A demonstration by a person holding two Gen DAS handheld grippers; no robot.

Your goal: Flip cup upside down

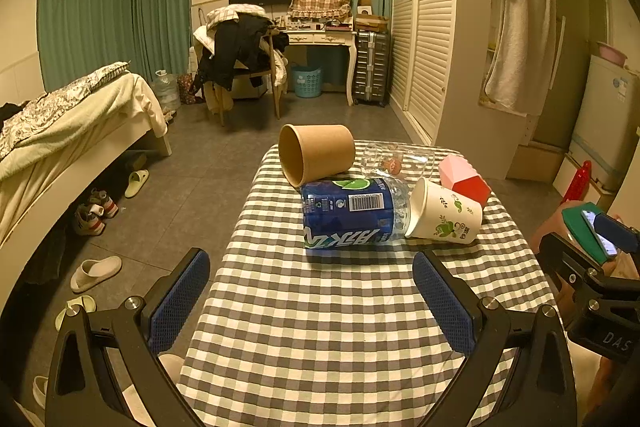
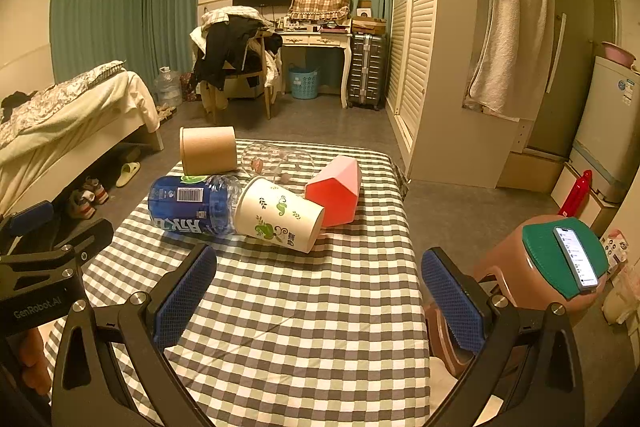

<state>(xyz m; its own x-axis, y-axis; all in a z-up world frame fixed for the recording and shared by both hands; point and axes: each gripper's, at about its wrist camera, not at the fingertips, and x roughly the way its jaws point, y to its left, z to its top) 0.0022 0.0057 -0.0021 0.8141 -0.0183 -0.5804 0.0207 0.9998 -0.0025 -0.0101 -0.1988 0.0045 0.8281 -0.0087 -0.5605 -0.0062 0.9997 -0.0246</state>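
Left gripper [image 1: 312, 303] wide apart, holding nothing, hovering over the near end of the checked tablecloth table [image 1: 320, 327]; its blue mesh pads [image 1: 178, 301] show on both fingers. Right gripper [image 2: 320, 301] also spread apart and empty, over the near right part of the table [image 2: 300, 327], its right finger hanging past the right edge. In the right wrist view the left tool body [image 2: 36, 291] shows at the left with "GenRobot.AI" printed on it. In the left wrist view the right tool body [image 1: 600, 311] shows at the right with partial lettering "DAS".

Mid-table: white paper cup [image 1: 444, 213] [image 2: 278, 215] lying on its side with a green leaf print and small writing too small to read, mouth touching the bottle's clear end. Blue-label plastic bottle [image 1: 352, 213] [image 2: 192, 207] on its side toward the left edge; barcode and large white Chinese characters visible, fine print unreadable. Red-and-pink house-shaped box [image 1: 466, 179] [image 2: 336, 191] just behind the white cup, toward the right edge.

Far end: brown kraft paper cup [image 1: 316, 153] [image 2: 208, 149] on its side at the far left corner, touching the bottle. Clear plastic cup [image 1: 396, 159] [image 2: 278, 159] lying beside it, along the far edge.

Off the table to the right, a phone [image 2: 576, 257] with lit screen on a green-topped stool [image 2: 556, 259]; screen text unreadable.
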